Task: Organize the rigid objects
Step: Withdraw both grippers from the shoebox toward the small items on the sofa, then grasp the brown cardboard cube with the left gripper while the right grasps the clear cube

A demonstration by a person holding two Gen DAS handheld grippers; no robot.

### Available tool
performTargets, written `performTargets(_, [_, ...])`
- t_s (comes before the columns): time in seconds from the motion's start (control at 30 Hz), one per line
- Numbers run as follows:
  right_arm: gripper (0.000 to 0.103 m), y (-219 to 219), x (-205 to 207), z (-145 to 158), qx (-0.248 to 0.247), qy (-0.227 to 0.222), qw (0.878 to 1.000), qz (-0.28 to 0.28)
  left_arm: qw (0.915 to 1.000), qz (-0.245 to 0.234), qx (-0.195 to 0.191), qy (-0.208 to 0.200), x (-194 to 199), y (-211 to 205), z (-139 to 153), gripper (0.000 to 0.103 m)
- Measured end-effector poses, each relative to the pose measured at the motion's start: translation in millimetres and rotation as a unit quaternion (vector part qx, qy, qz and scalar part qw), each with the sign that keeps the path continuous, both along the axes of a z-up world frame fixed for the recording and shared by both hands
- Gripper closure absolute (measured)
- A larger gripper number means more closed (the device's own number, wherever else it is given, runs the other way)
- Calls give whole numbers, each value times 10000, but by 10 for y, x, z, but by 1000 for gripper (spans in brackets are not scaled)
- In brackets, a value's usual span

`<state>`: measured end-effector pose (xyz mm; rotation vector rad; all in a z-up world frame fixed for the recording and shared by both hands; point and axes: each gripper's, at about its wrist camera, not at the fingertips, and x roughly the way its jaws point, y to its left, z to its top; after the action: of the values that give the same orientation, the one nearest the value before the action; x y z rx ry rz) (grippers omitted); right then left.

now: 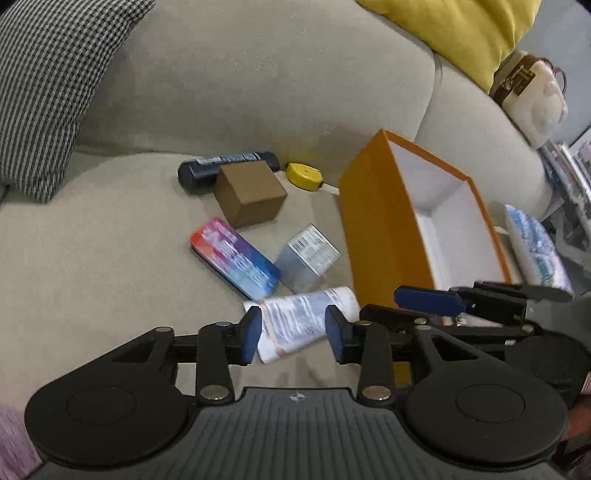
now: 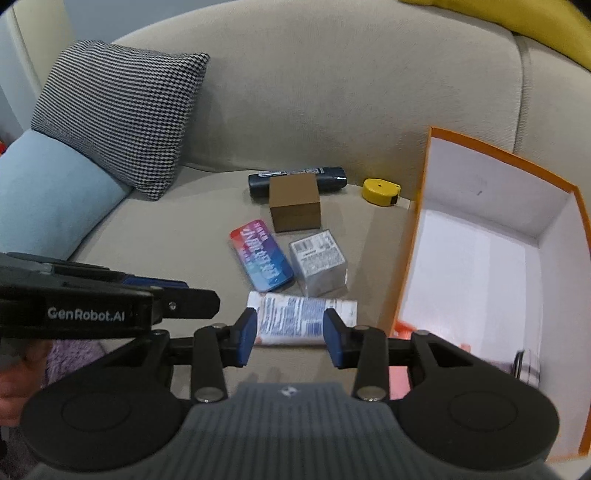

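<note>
Several rigid items lie on the beige sofa seat: a white tube (image 1: 306, 319) (image 2: 303, 319), a red-blue tin (image 1: 234, 258) (image 2: 262, 256), a clear box (image 1: 308, 256) (image 2: 319, 262), a brown cardboard cube (image 1: 249, 194) (image 2: 294, 203), a dark cylinder (image 1: 229, 166) (image 2: 297, 179) and a yellow tape measure (image 1: 304, 175) (image 2: 382, 192). An open orange box (image 1: 384, 221) (image 2: 417, 240) with a white inside stands to their right. My left gripper (image 1: 293, 336) is open above the tube. My right gripper (image 2: 290, 334) is open, also over the tube.
A houndstooth cushion (image 1: 48, 85) (image 2: 122, 118) and a light blue cushion (image 2: 48, 192) lean at the left. A yellow cushion (image 1: 465, 33) and a cream bag (image 1: 532, 96) sit at the back right. A plastic packet (image 1: 535, 247) lies right of the box.
</note>
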<state>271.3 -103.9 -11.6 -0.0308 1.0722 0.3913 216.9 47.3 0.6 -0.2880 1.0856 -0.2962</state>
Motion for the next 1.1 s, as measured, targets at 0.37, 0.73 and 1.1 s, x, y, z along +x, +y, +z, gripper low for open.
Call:
performTargets(0.37, [51, 224, 678, -359, -714, 343, 9941, 741, 9975, -476, 524, -5, 556, -22, -187, 42])
performTargets(0.73, [49, 449, 952, -557, -1192, 393, 9792, 1594, 9950, -686, 724, 0, 1047, -39, -290, 28])
performTargets(1.1, [57, 346, 1217, -572, -1136, 263, 9834, 1394, 9974, 395, 300, 525, 1332, -122, -446, 17])
